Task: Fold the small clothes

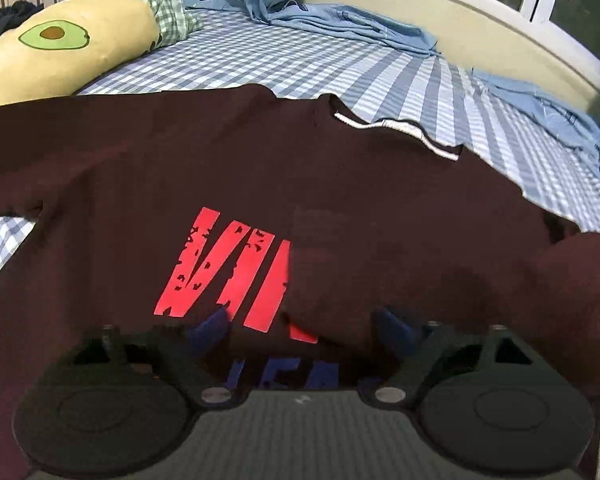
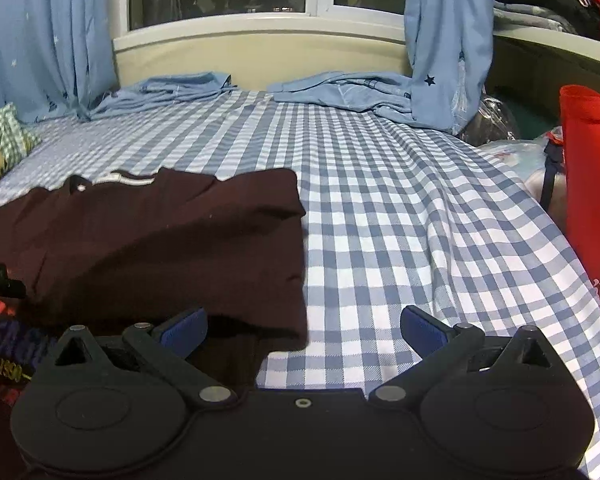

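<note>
A dark maroon T-shirt (image 1: 228,160) with red lettering (image 1: 228,268) lies face up on the checked bed sheet (image 1: 300,64). Its right side is folded in over the print. It also shows in the right wrist view (image 2: 148,232), with the folded edge at the right. My left gripper (image 1: 304,324) is open low over the shirt's lower middle, its blue fingertips (image 1: 214,326) on either side of the fold edge. My right gripper (image 2: 304,330) is open at the shirt's folded right edge, one fingertip (image 2: 184,328) beside the cloth, the other over bare sheet.
A yellow avocado pillow (image 1: 68,48) lies at the far left. Blue curtains (image 2: 448,40) and blue cloth (image 2: 340,88) lie along the window wall. A red bag (image 2: 592,184) and plastic bags (image 2: 512,152) stand off the bed's right edge.
</note>
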`<state>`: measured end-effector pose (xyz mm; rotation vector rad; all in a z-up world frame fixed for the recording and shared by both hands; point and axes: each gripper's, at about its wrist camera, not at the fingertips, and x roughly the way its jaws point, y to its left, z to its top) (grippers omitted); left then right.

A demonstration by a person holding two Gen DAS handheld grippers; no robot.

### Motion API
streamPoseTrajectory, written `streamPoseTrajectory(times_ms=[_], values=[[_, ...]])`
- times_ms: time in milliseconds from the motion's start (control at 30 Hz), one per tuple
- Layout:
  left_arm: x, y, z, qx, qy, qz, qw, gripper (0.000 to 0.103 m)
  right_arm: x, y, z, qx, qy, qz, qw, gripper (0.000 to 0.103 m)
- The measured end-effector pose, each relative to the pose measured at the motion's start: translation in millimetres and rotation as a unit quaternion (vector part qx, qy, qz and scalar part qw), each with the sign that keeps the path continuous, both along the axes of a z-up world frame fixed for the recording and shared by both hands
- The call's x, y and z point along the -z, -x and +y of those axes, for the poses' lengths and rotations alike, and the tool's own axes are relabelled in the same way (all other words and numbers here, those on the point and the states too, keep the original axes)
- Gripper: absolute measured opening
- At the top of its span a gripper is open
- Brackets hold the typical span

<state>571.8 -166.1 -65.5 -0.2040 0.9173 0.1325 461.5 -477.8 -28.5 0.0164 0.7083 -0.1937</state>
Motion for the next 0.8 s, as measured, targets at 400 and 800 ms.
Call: streamPoseTrajectory(times_ms=[400,800], values=[[5,4,8,-0.004,-0.012,-0.007,0.9999,0.009,14,-6,12,-0.026,0.003,0.017,1.0,0.102],[11,6,-10,0.024,-0.078,-0.012,0.9966,0.009,-1,-60,-41,-0.039,-0.039,-0.04,0.998,0.103]])
